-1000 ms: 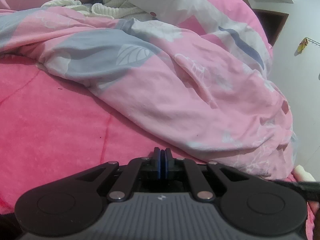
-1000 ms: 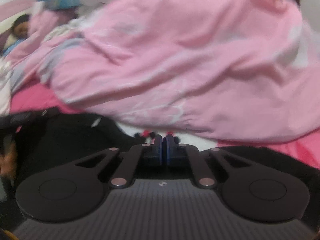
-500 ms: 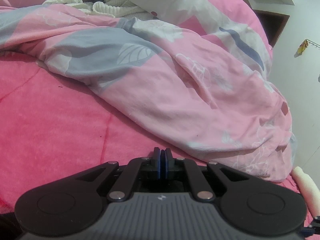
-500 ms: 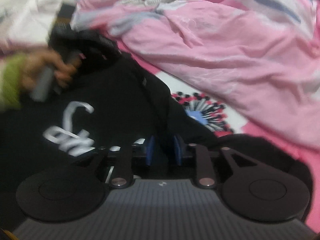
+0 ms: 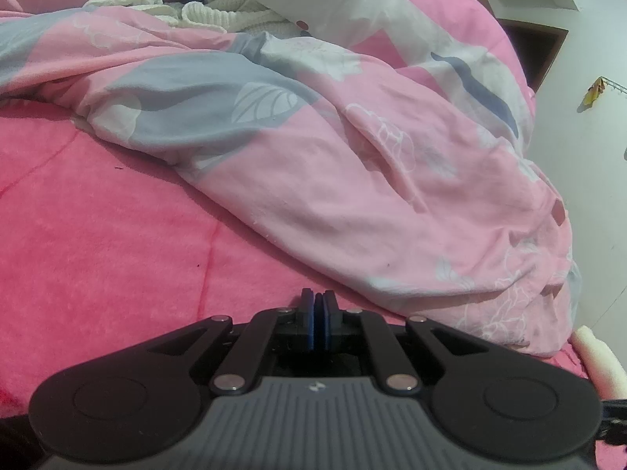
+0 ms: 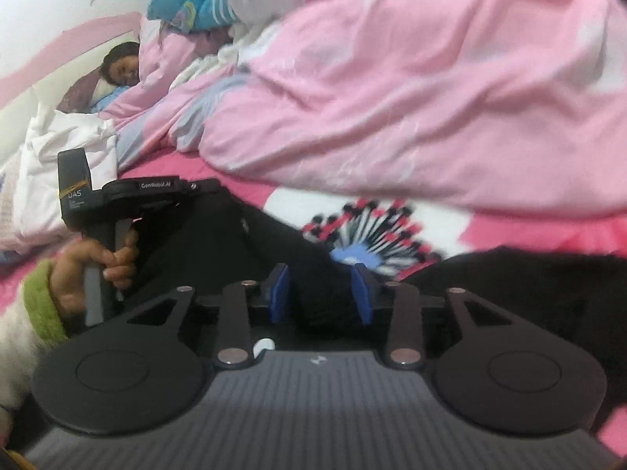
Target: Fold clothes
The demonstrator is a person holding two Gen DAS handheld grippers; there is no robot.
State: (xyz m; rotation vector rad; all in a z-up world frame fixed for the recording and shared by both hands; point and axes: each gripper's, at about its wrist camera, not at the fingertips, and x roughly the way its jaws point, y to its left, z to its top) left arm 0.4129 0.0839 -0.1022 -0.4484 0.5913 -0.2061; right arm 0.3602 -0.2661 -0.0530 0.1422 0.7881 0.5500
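Here the right gripper (image 6: 319, 293) is opening its blue pads over a black garment (image 6: 243, 243), whose cloth is lying between the jaws unpinched. The left gripper (image 5: 318, 323) is sitting closed and empty above the pink blanket (image 5: 98, 235). The garment is spreading across the bed's near edge, just beside the rumpled pink duvet (image 6: 411, 98).

Your right wrist view is smeared: the pink duvet (image 6: 431, 90) and the patterned blanket (image 6: 364, 235) beneath it blur. The black garment (image 6: 243, 243) runs out of sight under your right gripper (image 6: 319, 293), so you cannot tell its outline. In your left view, a pale object (image 5: 599, 356) is cut off at the right edge.
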